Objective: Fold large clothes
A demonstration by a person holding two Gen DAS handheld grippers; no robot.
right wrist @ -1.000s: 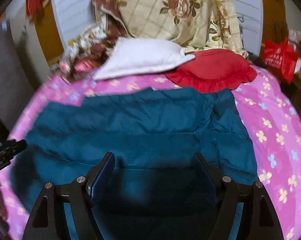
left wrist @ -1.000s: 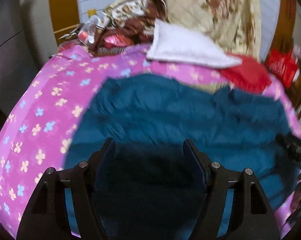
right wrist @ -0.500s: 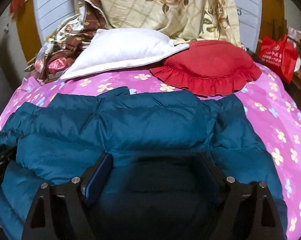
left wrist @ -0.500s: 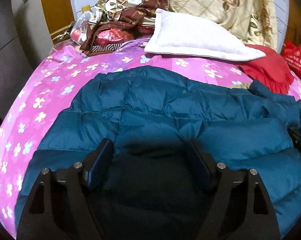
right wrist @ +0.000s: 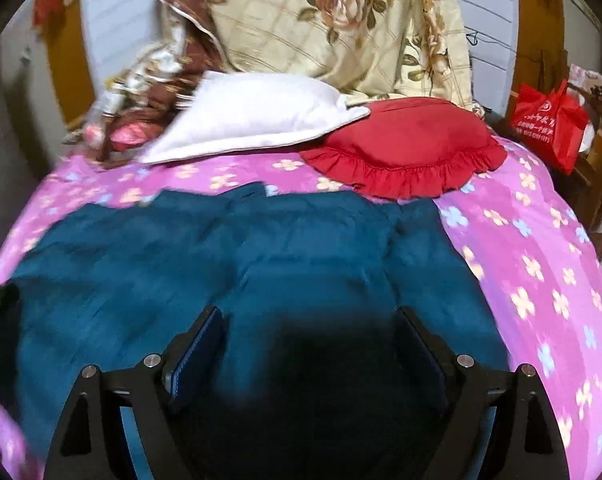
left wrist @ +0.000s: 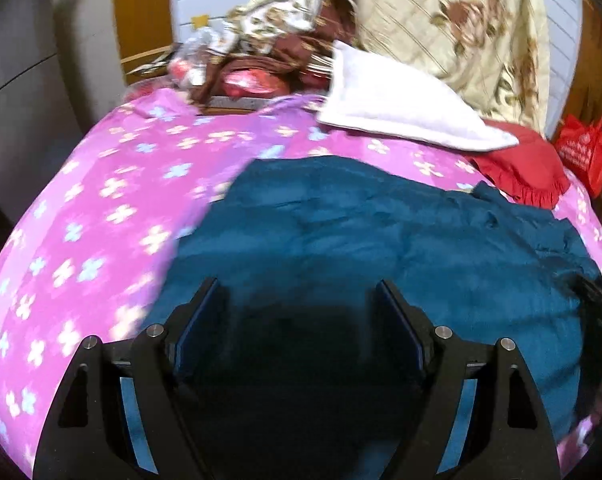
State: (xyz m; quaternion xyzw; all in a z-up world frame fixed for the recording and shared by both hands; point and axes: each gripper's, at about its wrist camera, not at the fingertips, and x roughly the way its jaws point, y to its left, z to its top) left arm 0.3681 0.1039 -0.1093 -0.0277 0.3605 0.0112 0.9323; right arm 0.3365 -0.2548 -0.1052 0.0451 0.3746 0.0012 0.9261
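**One teal jacket, two grippers, both with jaws apart**

One teal jacket point(left wrist: 381, 240) lies spread flat on the bed point(left wrist: 101, 220), over the pink flowered cover, and that's the only garment laid out here. Two grippers are in play: the left gripper point(left wrist: 299, 300) hangs above the jacket's near-left part, jaws spread wide with nothing between them; the right gripper point(right wrist: 309, 328) sits above the near-right part, jaws likewise released and holding nothing. Whether either one touches the fabric, I can't tell; a dark shadow fills the gap between the fingers in both views.

Behind the jacket, count them: one white pillow point(right wrist: 257, 116), one red frilled cushion point(right wrist: 409, 148) just beside it and partly under its corner, one floral quilt point(right wrist: 341, 24) heaped against the wall, and one red bag point(right wrist: 549, 124) off the bed's right side.

Motion blur smears the jacket's quilting. Its near hem is cut off behind the gripper bodies. A muddle of brown patterned fabric point(left wrist: 277, 36) at the back left is too blurred to sort out.
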